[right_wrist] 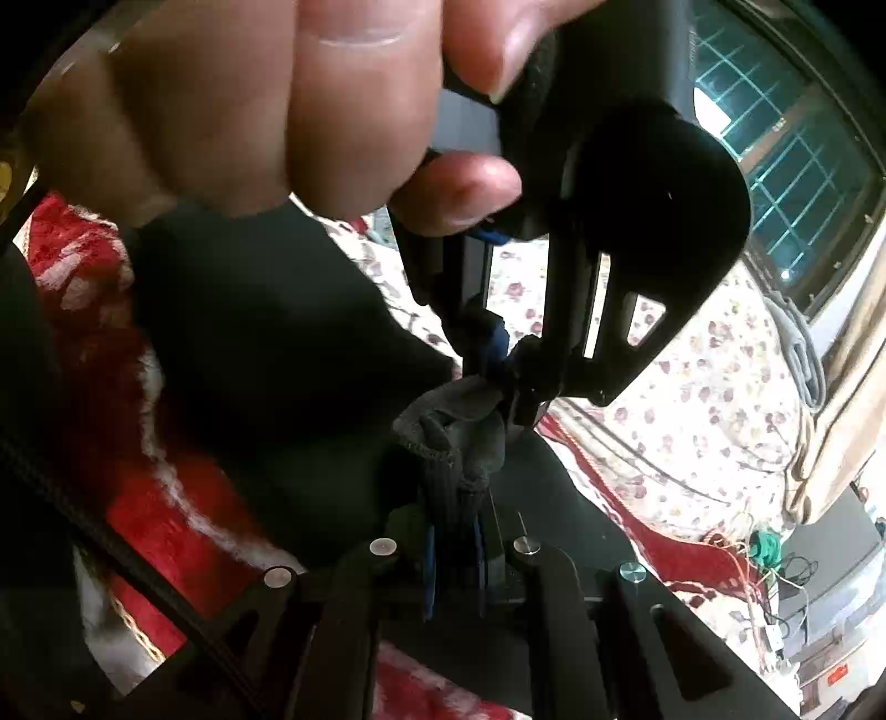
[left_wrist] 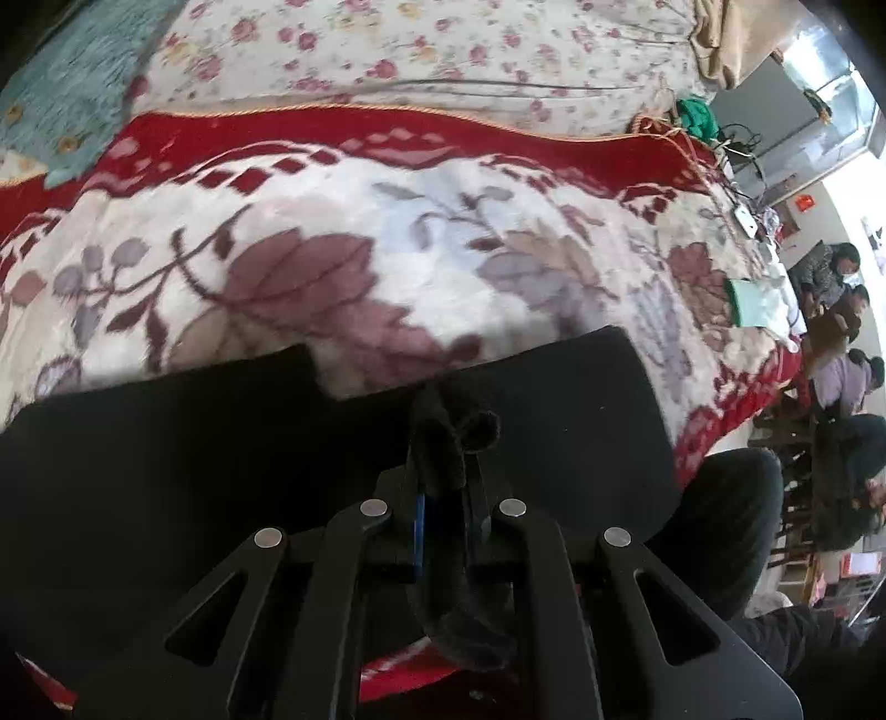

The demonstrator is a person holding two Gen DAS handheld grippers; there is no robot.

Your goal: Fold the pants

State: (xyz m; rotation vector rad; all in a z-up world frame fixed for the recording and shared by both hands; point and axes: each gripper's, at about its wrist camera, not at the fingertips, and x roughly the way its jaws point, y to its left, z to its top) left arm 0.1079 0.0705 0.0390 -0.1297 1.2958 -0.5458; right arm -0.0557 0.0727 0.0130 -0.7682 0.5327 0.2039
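Black pants (left_wrist: 194,443) lie across the near part of a red and white floral blanket (left_wrist: 387,266). My left gripper (left_wrist: 448,437) is shut on a bunched edge of the pants, which rises between its fingers. In the right wrist view my right gripper (right_wrist: 459,476) is shut on a ribbed hem of the pants (right_wrist: 277,360). Just beyond it the left gripper (right_wrist: 512,382) pinches the same bunch of cloth, so the two tips are close together. A hand (right_wrist: 249,111) around the left gripper's handle fills the top of that view.
A flower-print sheet (left_wrist: 443,44) covers the bed beyond the blanket, with a teal cloth (left_wrist: 72,94) at the far left. Cables and a green bundle (left_wrist: 698,119) lie at the bed's right edge. Seated people (left_wrist: 841,332) are off to the right. A barred window (right_wrist: 775,138) is behind.
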